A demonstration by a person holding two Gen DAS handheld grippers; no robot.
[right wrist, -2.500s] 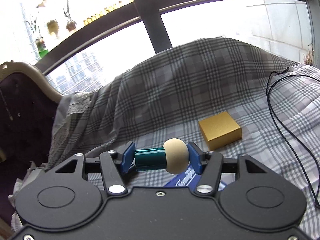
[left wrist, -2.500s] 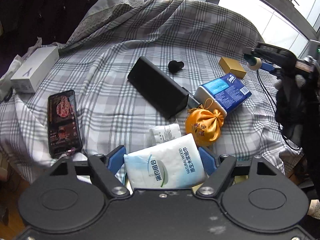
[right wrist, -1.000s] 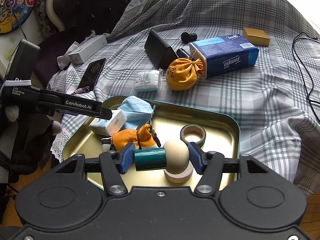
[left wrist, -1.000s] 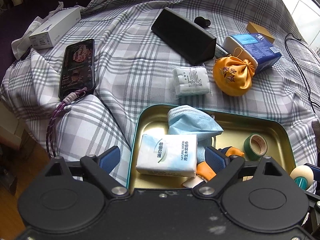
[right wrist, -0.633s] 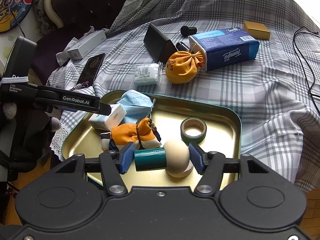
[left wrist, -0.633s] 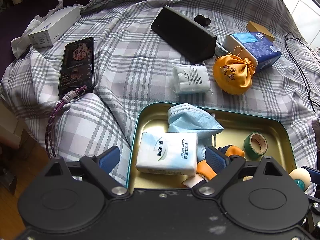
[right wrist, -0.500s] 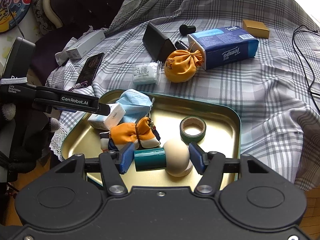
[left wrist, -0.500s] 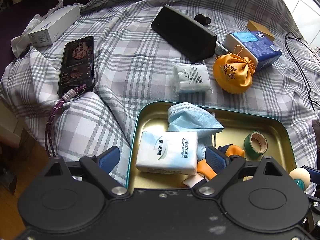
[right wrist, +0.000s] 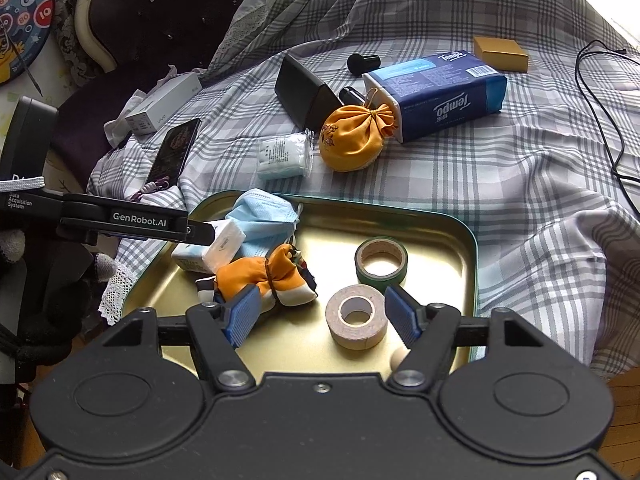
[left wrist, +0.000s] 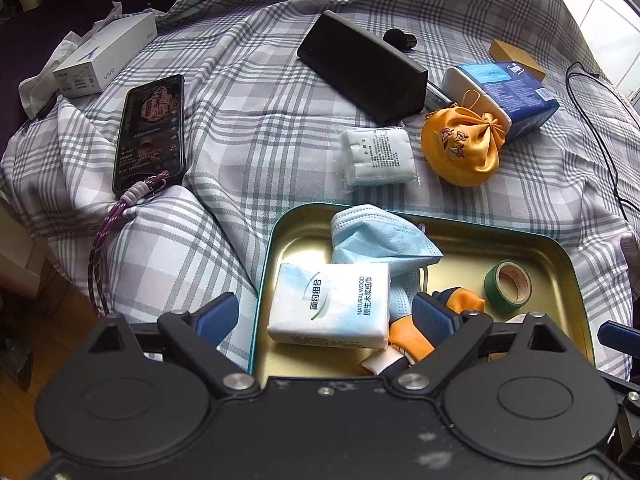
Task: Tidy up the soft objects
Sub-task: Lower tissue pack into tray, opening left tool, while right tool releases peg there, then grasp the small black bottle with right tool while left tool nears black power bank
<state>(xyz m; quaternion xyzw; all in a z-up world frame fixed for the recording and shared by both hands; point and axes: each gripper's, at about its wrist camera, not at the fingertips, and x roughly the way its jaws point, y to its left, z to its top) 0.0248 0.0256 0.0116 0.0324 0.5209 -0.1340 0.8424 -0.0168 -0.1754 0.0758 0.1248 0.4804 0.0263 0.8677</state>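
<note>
Now right tongs (right wrist: 322, 316) just opened, empty (roller dropped); left tongs (left wrist: 326, 314) wide.

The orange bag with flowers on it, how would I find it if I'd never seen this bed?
Look at the checked bedspread, just beyond the far rim of the gold metal tray. There the orange bag leans on the end of the blue tissue pack, right of a small white cotton packet. It is the only round, shiny, drawstring-tied pouch with embroidered flowers.
</note>
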